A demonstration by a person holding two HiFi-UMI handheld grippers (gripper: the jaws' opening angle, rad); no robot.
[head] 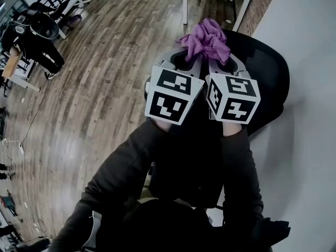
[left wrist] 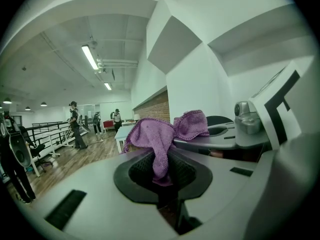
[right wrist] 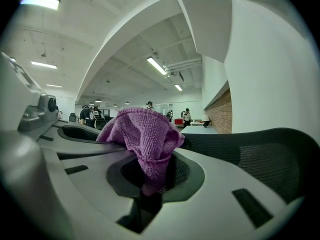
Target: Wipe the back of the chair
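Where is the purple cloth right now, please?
The cloth is top centre in the head view, gripped by the left tool and right tool, above the chair back.

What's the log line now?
left gripper: shut on purple cloth | right gripper: shut on purple cloth | chair back: beside right gripper

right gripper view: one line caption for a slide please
Right claw shut on a purple cloth, black mesh chair back just to its right.
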